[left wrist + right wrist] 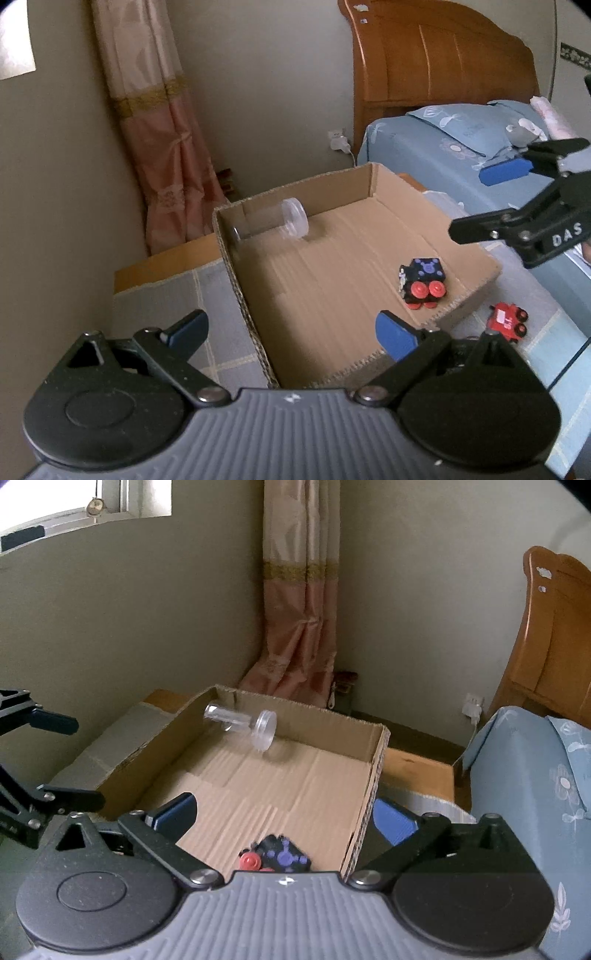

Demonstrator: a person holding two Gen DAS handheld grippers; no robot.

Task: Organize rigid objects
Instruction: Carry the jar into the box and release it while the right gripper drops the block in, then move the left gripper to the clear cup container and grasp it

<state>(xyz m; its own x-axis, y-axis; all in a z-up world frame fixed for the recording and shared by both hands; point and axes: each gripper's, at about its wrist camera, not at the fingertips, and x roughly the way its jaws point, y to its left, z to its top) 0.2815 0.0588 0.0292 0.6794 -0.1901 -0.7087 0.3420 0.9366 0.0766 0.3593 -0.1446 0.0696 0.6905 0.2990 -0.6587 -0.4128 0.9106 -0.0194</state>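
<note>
A shallow cardboard box point(236, 280) point(373, 786) sits on a low table. Inside it a clear plastic jar point(291, 221) point(243, 723) lies on its side at the far wall. A black toy with red wheels point(421, 282) point(277, 858) lies in the box's near right corner. A red toy train point(506, 321) lies outside the box to its right. My left gripper point(291, 332) is open and empty over the box's near left edge. My right gripper point(284, 816) is open and empty above the black toy; it also shows in the left wrist view point(480, 201).
A bed with a blue floral sheet point(436, 147) point(535, 775) and wooden headboard point(436, 62) stands to the right. A pink curtain point(159, 129) hangs in the corner behind the box. A checked cloth point(166, 314) covers the table. A charger point(338, 142) is plugged into the wall.
</note>
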